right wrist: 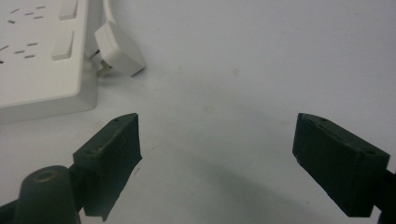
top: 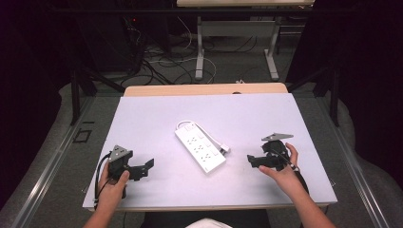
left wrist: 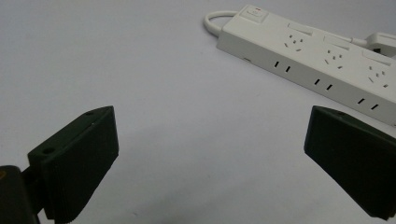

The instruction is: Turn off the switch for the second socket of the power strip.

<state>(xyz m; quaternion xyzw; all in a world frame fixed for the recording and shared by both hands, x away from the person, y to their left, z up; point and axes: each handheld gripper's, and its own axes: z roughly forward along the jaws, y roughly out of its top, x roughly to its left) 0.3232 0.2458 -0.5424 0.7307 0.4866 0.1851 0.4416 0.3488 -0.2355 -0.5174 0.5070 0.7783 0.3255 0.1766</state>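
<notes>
A white power strip (top: 199,148) lies slantwise in the middle of the white table sheet (top: 152,114), its cord looped at the far end and its white plug (top: 224,149) beside its right edge. My left gripper (top: 148,166) rests at the near left, jaws wide open and aimed at the strip (left wrist: 322,60), with bare sheet between them. My right gripper (top: 251,160) sits at the near right, also open and empty. In the right gripper view the strip's corner (right wrist: 42,60) and the plug (right wrist: 119,49) lie ahead to the left of my right gripper (right wrist: 217,158).
The sheet covers a wooden table whose far edge (top: 204,89) shows beyond it. Cables (top: 161,66) and the legs of another table (top: 199,52) stand on the floor behind. Dark frame bars (top: 76,95) flank both sides.
</notes>
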